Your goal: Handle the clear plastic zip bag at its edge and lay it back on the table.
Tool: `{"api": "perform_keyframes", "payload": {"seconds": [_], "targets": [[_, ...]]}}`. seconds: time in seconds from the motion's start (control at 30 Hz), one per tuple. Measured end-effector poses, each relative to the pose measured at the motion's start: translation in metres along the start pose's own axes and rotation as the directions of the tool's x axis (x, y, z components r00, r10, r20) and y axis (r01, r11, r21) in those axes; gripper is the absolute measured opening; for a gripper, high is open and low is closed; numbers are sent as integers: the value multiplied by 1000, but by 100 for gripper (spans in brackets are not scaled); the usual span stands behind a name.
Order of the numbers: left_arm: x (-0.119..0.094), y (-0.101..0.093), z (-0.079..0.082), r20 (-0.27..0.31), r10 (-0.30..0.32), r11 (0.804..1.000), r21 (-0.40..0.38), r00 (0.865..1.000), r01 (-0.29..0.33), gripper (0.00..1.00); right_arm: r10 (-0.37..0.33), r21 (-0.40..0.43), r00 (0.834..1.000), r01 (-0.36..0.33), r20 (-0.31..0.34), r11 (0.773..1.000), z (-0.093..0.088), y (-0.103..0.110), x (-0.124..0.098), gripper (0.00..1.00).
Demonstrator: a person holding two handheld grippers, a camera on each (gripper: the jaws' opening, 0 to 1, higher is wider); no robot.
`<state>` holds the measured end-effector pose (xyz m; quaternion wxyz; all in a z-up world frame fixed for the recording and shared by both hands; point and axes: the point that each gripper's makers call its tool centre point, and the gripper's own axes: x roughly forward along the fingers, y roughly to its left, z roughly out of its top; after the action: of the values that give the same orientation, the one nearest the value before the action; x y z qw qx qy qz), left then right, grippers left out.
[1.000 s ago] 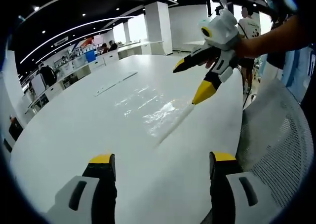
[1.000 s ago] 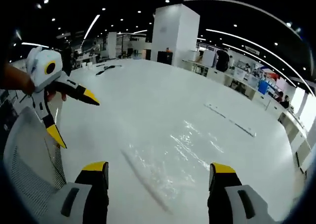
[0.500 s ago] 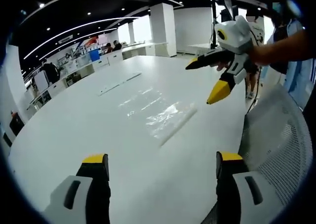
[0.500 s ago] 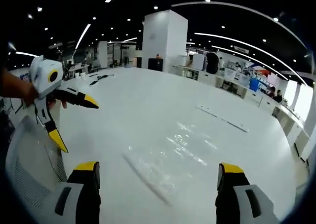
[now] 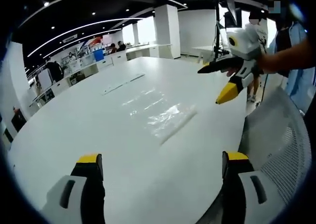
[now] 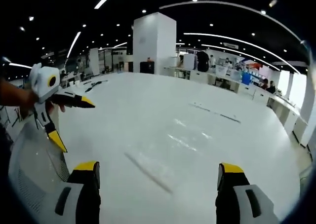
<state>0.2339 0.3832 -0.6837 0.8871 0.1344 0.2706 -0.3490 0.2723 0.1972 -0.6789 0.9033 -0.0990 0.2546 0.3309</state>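
The clear zip bag (image 5: 157, 116) lies flat on the white bench (image 5: 74, 135), both grippers (image 5: 157, 161) (image 6: 153, 167) apart from it, jaws spread.

The clear zip bag (image 6: 158, 157) lies flat on the white surface (image 6: 148, 105), mid-frame; right tongs (image 6: 157, 177) gape empty below, left tongs (image 6: 71, 123) spread wide at left.

Your clear plastic zip bag (image 5: 163, 116) is thin glossy film, wrinkled and catching the light (its zip strip looks duller). The large white table (image 5: 74, 135) under it is smooth with a soft sheen. The white mesh chair back (image 5: 281, 150) looks perforated and matt. Your gripper jaws look like hard plastic, yellow-tipped.
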Motion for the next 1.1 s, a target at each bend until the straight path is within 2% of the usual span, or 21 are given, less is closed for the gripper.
{"api": "perform_keyframes", "payload": {"seconds": [0.27, 0.5, 0.63, 1.1], "targets": [[-6, -9, -11, -2, 0, 1000, -13, 1000, -1, 99, -29, 34, 999, 28, 32, 999, -5, 11, -17, 100], [-12, -7, -16, 12, 17, 1000, -20, 1000, -17, 99, -41, 62, 998, 38, 49, 997, -7, 18, -28, 100], [-15, -8, -20, 18, 27, 999, -19, 999, -27, 99, -59, 73, 996, 53, 74, 996, -4, 16, -31, 100], [-20, -10, -25, 31, 44, 999, -26, 999, -43, 99, -70, 90, 994, 63, 85, 994, -10, 19, -33, 100]]}}
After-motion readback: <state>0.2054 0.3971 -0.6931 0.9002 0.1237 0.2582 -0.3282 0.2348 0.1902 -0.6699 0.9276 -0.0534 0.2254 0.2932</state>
